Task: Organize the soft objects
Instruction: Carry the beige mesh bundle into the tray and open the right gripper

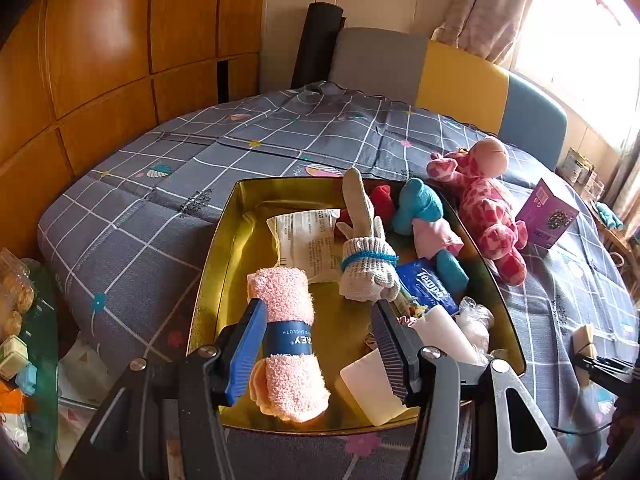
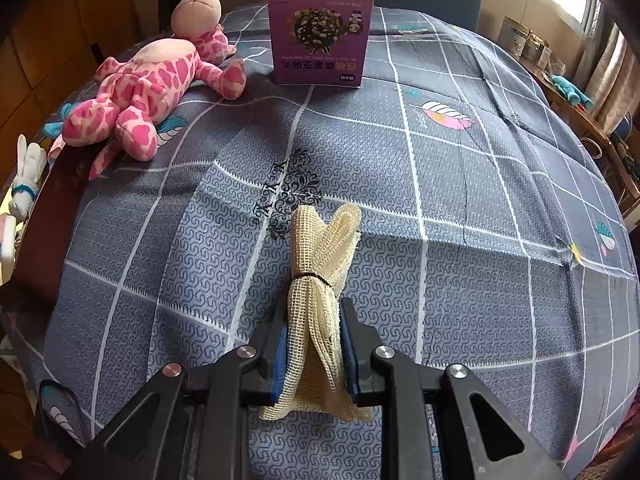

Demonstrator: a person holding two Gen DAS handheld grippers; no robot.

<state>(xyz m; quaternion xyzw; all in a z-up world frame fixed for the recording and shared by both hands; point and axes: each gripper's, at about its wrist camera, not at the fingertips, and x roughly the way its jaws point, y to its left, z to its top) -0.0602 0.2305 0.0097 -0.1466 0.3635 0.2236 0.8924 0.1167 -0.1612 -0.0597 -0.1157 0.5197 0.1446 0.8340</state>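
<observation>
Tin (image 1: pixel 224 248) sits on the checked cloth (image 1: pixel 168 168), gold inside, w/ soft stuff packed in it. Left claw (image 1: pixel 320 344) hovers over the near end, jaws about half apart & gripping nothing; pink towel (image 1: pixel 286 336) w/ a blue band lies on the tin floor just inside the left finger, apart from the right one. Can't tell if the left pad touches it. Also in the tin: knit glove (image 1: pixel 366 256) tied w/ blue band, white packet (image 1: pixel 306 240), blue tissue pack (image 1: pixel 428 288), blue & pink plush (image 1: pixel 424 216), red bit (image 1: pixel 382 200), white blocks (image 1: pixel 372 380) at the near right corner.

Right claw (image 2: pixel 314 352) is nearly closed, clamped on a cream mesh roll (image 2: pixel 320 264) tied w/ a dark band, held over bare cloth, well right of the tin. Roll sticks out past the fingertips.

Pink giraffe (image 2: pixel 140 92) lies on the cloth just beside the tin's right rim. Purple box (image 2: pixel 320 36) stands upright near it, further back.
</observation>
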